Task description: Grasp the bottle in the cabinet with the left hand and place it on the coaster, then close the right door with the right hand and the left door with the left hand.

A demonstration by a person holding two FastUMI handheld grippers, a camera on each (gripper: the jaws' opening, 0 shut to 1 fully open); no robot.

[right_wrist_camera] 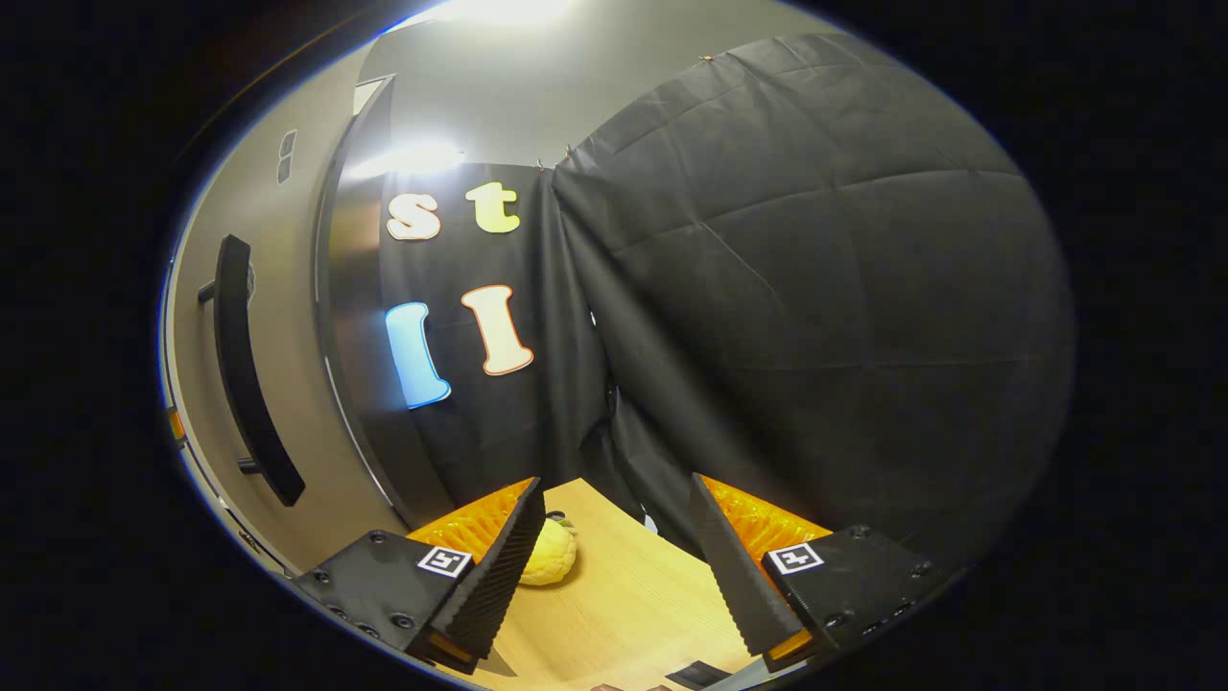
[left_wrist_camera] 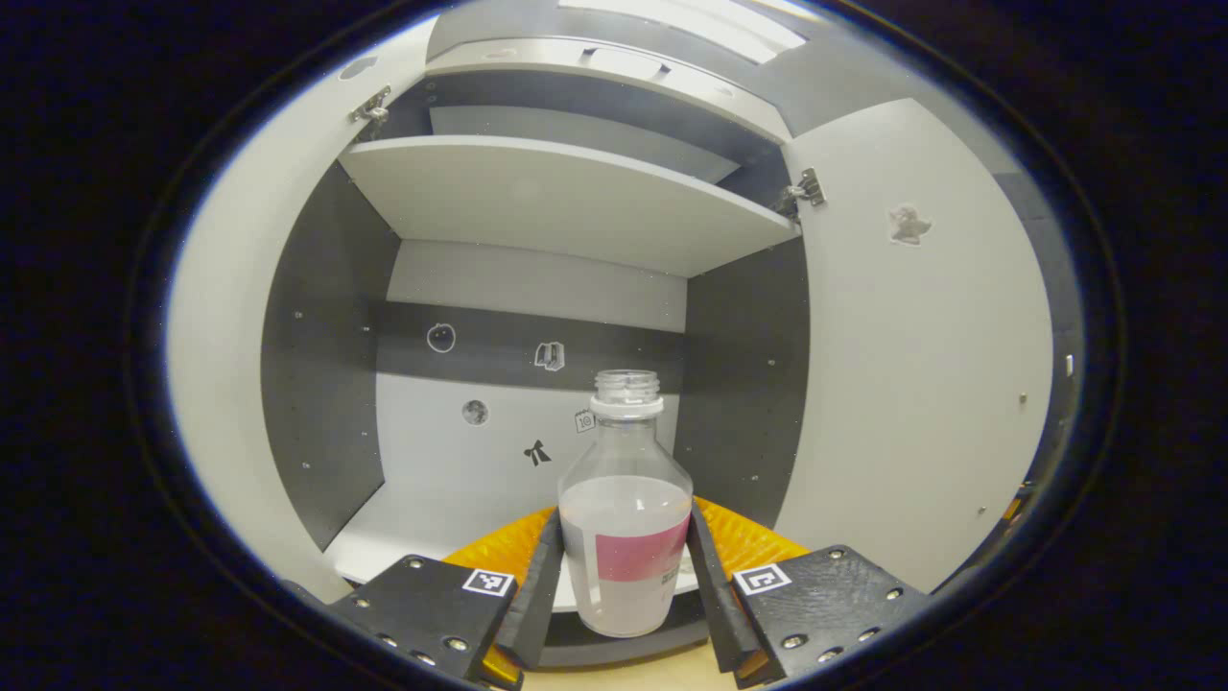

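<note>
Clear plastic, uncapped and part full of pale liquid, the bottle (left_wrist_camera: 625, 518) is standing at the front edge of the cabinet's lower shelf (left_wrist_camera: 422, 537); the left gripper (left_wrist_camera: 624, 566) is closing on it, both fingers seemingly pressing its sides; behind it, stickers are dotting the back panel (left_wrist_camera: 499, 422), with both doors (left_wrist_camera: 921, 384) hanging open. In the right gripper view, the right gripper (right_wrist_camera: 614, 557) is hovering with fingers apart over a wooden table (right_wrist_camera: 624, 614); a yellow object (right_wrist_camera: 549, 555) is lying just beside its left finger; the door's dark handle (right_wrist_camera: 245, 374) is showing farther off.
</note>
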